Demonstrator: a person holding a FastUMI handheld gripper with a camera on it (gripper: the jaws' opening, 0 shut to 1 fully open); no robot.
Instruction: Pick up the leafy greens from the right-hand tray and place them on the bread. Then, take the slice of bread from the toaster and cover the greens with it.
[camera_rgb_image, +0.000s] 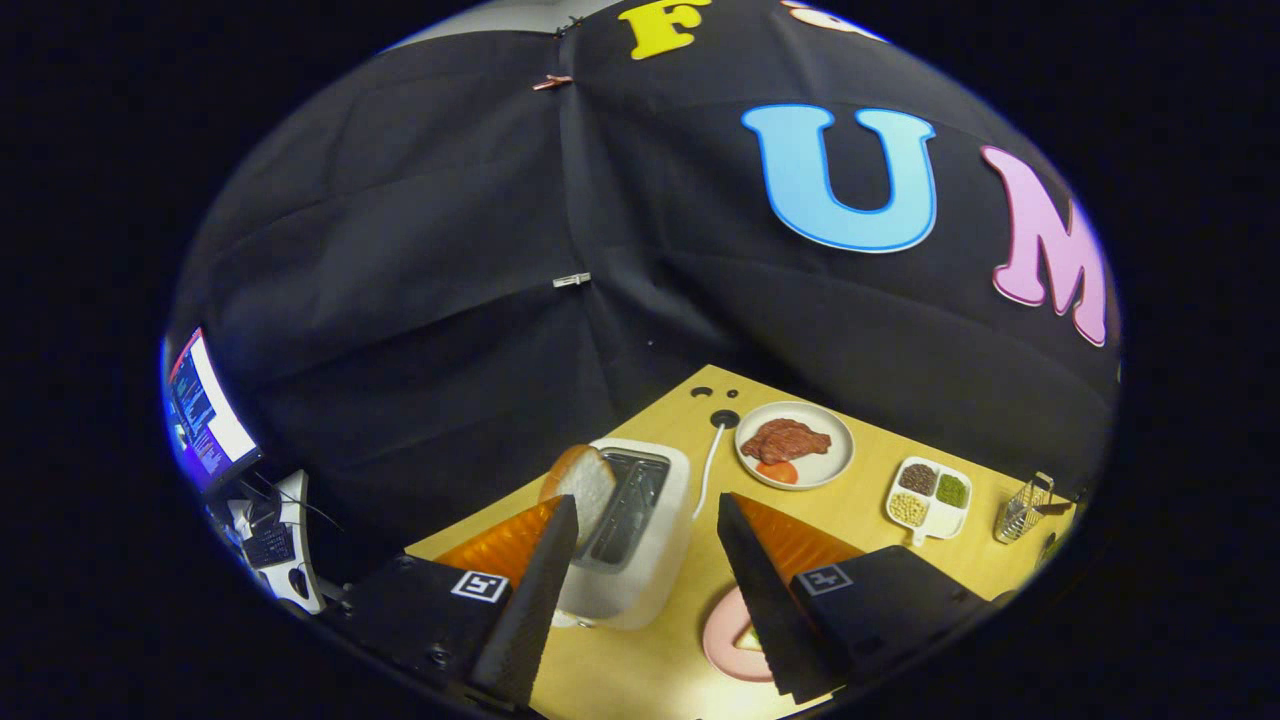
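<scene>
The table (690, 620) is a yellow wooden top with dark booth cloth hung behind it. Beyond its left edge a lit screen (205, 415) stands over a keyboard (265, 545). Near the far corner of the table are small round holes and a cable port (725, 418), from which a white cord (708, 465) runs to a white toaster (630, 540) standing toward the left edge.

The gripper (648, 515) is held over the table with its two black fingers spread wide apart, gripping nothing; the toaster's open slot lies between them and just ahead. A slice of bread (583, 480), pale on its face with a brown crust, stands upright at the left side of the toaster, right above the left fingertip; whether it touches the finger cannot be told.

Under the right finger a pink plate (722, 640) sits at the near edge of the table, with a bit of pale bread and green showing on it, mostly hidden by the finger. Beyond the fingers, toward the far edge, a white plate (795, 445) holds a reddish piece of meat (785, 438) and an orange slice (778, 472). To its right a white divided tray (928, 497) carries brown, green and yellowish grains in separate compartments. Near the right corner stands a wire basket (1025, 508)
</scene>
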